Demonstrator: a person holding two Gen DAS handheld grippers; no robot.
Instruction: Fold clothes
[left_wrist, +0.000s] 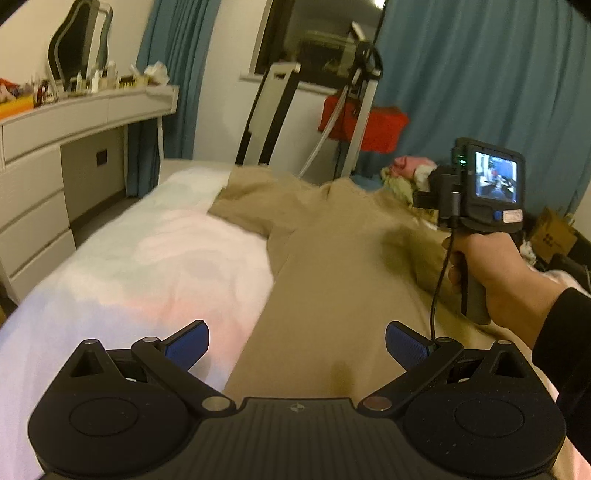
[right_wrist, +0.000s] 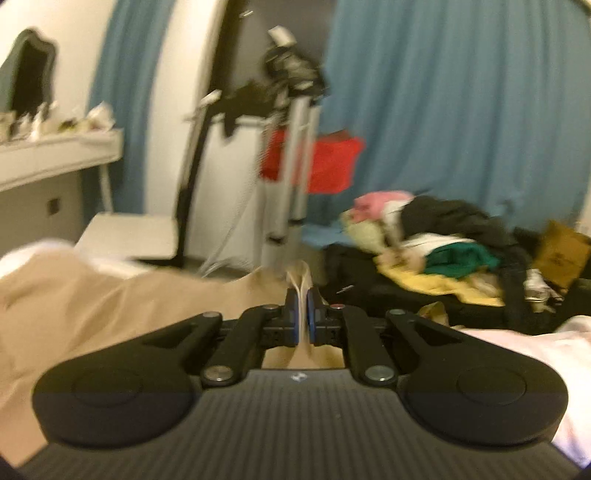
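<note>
Between the pads of the right gripper (right_wrist: 302, 314) a fold of the tan garment (left_wrist: 332, 266) is getting pinched, jaws clenched tight on it, with the rest of the cloth trailing off to the left of those jaws across the bed (left_wrist: 147, 258). The left gripper (left_wrist: 297, 345) is hanging over the same garment with its jaws spread wide and nothing in them; the cloth is lying just ahead of and under its right pad, white bedding under the left one.

What's worrying me: only a thin edge is sitting in that pinch, so a quick pull could be yanking it free, and with one side loose the fold could be landing crooked. The clothes pile (right_wrist: 443, 240) to the right of the jaws is near enough to snag too.

Writing: the cardboard box (left_wrist: 552, 236) has print on it, but it's too blurry to read.
</note>
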